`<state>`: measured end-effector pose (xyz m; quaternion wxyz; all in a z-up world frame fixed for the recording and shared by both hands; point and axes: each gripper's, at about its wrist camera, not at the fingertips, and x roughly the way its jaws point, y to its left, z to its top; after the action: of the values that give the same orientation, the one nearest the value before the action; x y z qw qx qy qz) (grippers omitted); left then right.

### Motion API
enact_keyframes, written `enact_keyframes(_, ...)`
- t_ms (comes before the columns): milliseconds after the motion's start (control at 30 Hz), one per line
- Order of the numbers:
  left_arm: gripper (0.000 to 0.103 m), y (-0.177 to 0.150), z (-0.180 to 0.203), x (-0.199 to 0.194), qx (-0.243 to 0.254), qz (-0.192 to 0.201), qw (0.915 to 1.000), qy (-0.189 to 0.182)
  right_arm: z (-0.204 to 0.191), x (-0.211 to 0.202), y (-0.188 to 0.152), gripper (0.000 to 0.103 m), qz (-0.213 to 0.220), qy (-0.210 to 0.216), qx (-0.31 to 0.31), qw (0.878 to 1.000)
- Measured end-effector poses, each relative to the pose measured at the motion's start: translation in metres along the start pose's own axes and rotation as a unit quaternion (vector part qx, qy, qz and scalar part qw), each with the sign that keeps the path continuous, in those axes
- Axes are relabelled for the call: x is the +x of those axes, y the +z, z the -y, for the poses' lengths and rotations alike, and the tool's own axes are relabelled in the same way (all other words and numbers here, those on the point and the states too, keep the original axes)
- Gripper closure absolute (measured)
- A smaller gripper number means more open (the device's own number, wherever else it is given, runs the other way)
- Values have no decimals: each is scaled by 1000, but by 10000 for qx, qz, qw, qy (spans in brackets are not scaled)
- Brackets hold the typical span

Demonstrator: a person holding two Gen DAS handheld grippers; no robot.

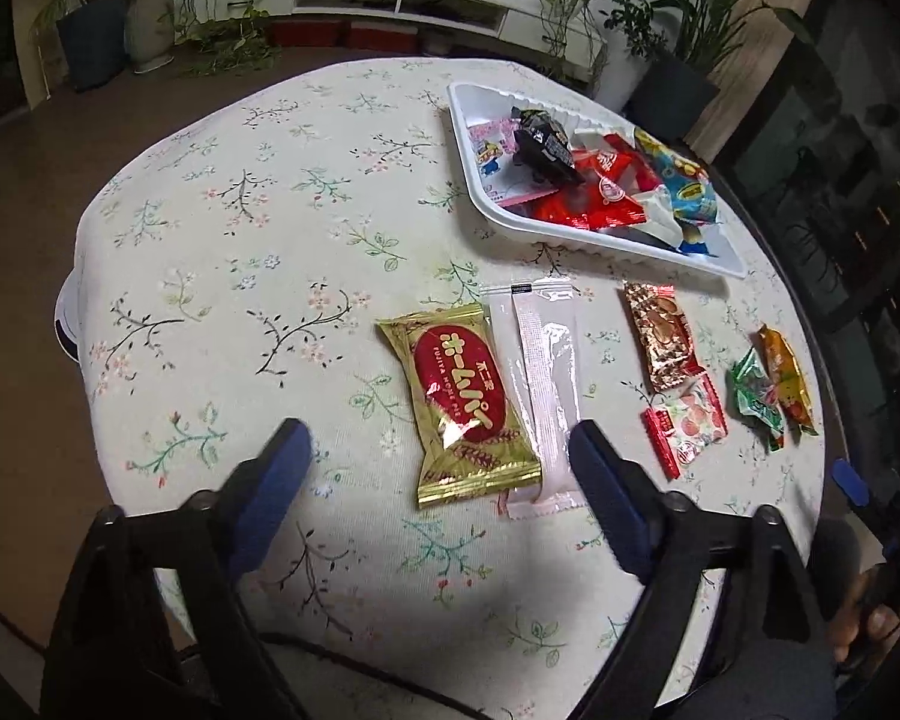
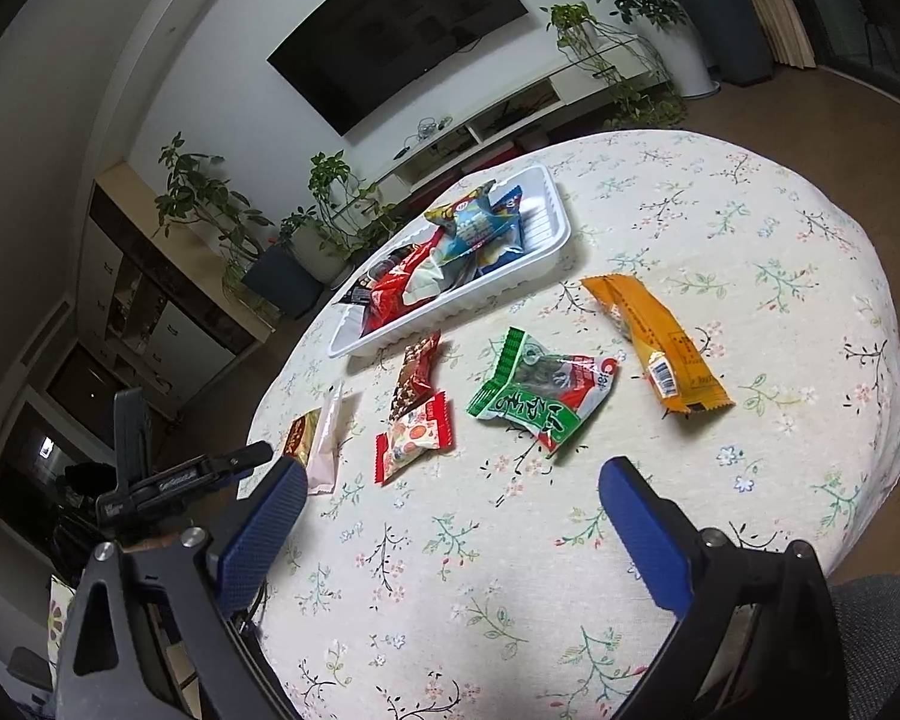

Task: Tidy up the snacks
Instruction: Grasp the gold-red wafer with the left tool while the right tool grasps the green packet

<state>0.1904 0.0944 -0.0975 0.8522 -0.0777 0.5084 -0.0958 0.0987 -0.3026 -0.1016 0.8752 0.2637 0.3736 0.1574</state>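
Gold snack packet lies between the open left hand-held gripper's fingers.

tabletop: cream cloth, small floral sprigs in green, pink, black
tray: white
gold packet: gold with red oval, white lettering
clear sachet: see-through, pale pink strip
green packet: green, red and white
orange packet: orange-yellow
left tongs: blue pads, black arms
right tongs: blue pads, black arms
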Motion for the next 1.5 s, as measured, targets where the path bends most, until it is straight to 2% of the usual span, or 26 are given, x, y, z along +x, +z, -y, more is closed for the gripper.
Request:
enact_keyframes(33, 38, 2, 1, 3, 26, -35, 10000, 23, 0, 0, 0, 5, -8, -13, -20, 10000)
enact_keyframes(67, 43, 5, 3, 7, 55, -69, 9999, 51, -1, 1, -1, 7, -16, -35, -47, 10000)
enact_keyframes(367, 45, 17, 13, 37, 225, -331, 9988, 296, -3, 3, -1, 13, -39, -105, -152, 9998)
enact_keyframes(600, 46, 25, 16, 46, 339, -356, 9978, 449, -5, 4, -3, 15, -94, -118, -221, 9996)
enact_keyframes(833, 62, 27, 27, 48, 551, -381, 9967, 447, -6, 6, -5, 16, -154, -161, -253, 9994)
enact_keyframes(933, 72, 27, 32, 49, 658, -410, 9963, 376, -7, 8, -5, 16, -185, -173, -272, 9993)
enact_keyframes(1133, 74, 23, 35, 47, 836, -391, 9951, 356, -11, 7, -2, 16, -201, -285, -370, 9987)
enact_keyframes(1233, 74, 18, 28, 40, 773, -322, 9961, 264, -12, 9, 5, 17, -297, -419, -524, 9973)
enact_keyframes(1300, 74, 12, 24, 34, 712, -278, 9969, 181, -15, 14, 14, 21, -449, -545, -792, 9944)
enact_keyframes(1367, 74, 7, 19, 28, 603, -225, 9979, 60, -20, 22, 24, 21, -645, -685, -1203, 9883)
enact_keyframes(1500, 74, -6, 12, 12, 403, -114, 9989, -220, -27, 53, 43, 22, -1300, -967, -2091, 9644)
